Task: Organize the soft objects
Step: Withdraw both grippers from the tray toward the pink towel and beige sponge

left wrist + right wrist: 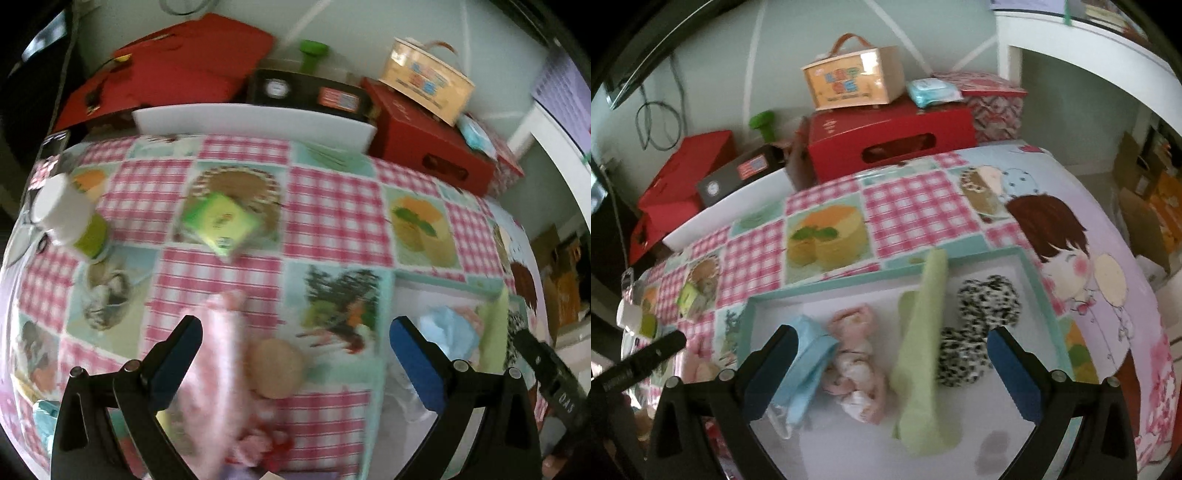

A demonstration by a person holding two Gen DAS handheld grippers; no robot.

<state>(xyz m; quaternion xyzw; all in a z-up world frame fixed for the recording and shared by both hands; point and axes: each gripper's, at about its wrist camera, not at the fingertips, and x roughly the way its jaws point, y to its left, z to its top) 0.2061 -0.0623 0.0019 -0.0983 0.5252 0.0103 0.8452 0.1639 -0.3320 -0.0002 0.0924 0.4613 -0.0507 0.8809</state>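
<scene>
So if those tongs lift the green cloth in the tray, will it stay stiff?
Probably not. The green cloth lies draped over the tray's rim, so it would likely sag. It looks thin, so probably light, and unlikely to roll.

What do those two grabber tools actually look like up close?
Both look alike. The left gripper and right gripper each have two black, angular plastic arms with triangular cut-outs and small silver bolts at the joints. The jaws carry flat blue pads on their inner faces. One gripper's black body, seen from the other's camera, bears small white lettering. No cables or sleeves show.
</scene>
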